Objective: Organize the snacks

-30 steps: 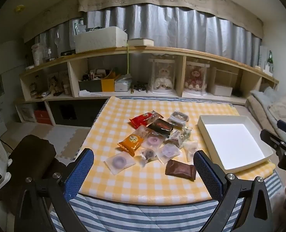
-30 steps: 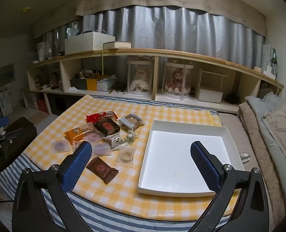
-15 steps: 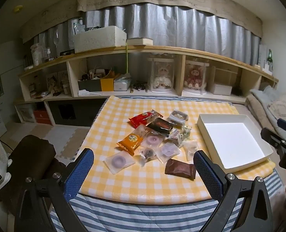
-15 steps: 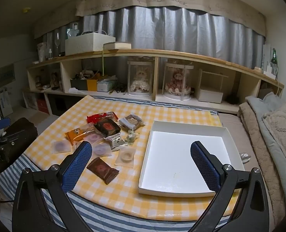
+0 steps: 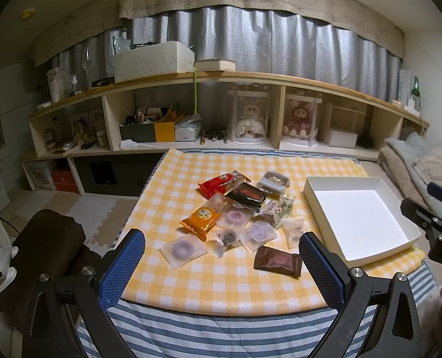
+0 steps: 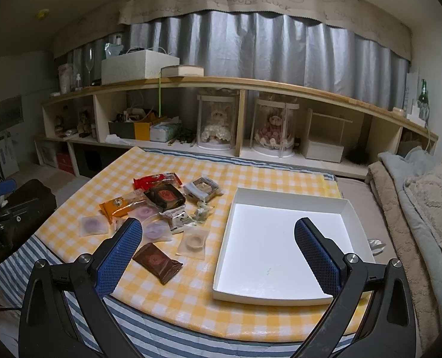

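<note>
White tray bare, one brown packet, both tools spread.

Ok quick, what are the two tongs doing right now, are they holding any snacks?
Left tongs: open, holding nothing, above the snacks.
Right tongs: open, holding nothing, above the white box.
</note>
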`<action>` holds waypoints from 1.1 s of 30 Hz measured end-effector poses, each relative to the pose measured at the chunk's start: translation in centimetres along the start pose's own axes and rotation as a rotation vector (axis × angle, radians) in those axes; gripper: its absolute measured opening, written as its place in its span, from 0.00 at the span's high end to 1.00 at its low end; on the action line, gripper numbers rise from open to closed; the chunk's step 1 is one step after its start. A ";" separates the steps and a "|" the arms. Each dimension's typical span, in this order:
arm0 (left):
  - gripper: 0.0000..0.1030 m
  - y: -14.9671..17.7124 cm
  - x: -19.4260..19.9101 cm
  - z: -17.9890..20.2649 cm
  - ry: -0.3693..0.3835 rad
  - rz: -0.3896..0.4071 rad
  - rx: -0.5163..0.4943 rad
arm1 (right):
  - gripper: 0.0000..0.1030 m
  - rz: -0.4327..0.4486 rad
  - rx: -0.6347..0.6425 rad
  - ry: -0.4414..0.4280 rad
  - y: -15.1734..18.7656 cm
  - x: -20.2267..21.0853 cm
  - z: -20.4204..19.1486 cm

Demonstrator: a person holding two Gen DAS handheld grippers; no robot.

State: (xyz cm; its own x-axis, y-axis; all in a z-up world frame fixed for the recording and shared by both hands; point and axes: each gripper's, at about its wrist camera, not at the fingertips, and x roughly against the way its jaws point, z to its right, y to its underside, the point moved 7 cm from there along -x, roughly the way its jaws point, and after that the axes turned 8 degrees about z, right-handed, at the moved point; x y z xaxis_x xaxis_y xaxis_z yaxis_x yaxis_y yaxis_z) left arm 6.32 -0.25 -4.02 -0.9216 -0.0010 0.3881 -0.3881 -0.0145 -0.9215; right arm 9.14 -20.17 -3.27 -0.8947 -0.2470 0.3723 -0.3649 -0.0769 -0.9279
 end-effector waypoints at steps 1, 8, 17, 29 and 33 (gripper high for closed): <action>0.00 0.0 0.0 0.0 0.000 0.000 0.000 | 0.00 0.000 0.001 0.000 0.0 0.0 0.0; 0.00 0.0 0.0 0.0 -0.001 0.000 0.002 | 0.00 0.001 0.001 0.002 0.0 0.0 0.0; 0.00 0.0 0.0 0.0 -0.001 0.001 0.000 | 0.00 0.002 0.005 0.002 0.0 0.0 0.0; 0.00 -0.2 0.3 0.0 -0.001 0.002 0.001 | 0.00 0.003 0.007 0.003 0.1 0.0 0.1; 0.00 -0.2 0.3 0.0 0.000 0.002 0.001 | 0.00 0.004 0.007 0.004 0.0 0.0 0.1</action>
State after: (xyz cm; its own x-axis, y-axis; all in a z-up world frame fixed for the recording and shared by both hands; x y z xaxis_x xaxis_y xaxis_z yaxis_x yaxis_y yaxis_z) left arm 6.13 -0.25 -3.73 -0.9222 -0.0014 0.3867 -0.3866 -0.0150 -0.9221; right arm 9.14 -20.25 -3.30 -0.8969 -0.2438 0.3690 -0.3597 -0.0831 -0.9293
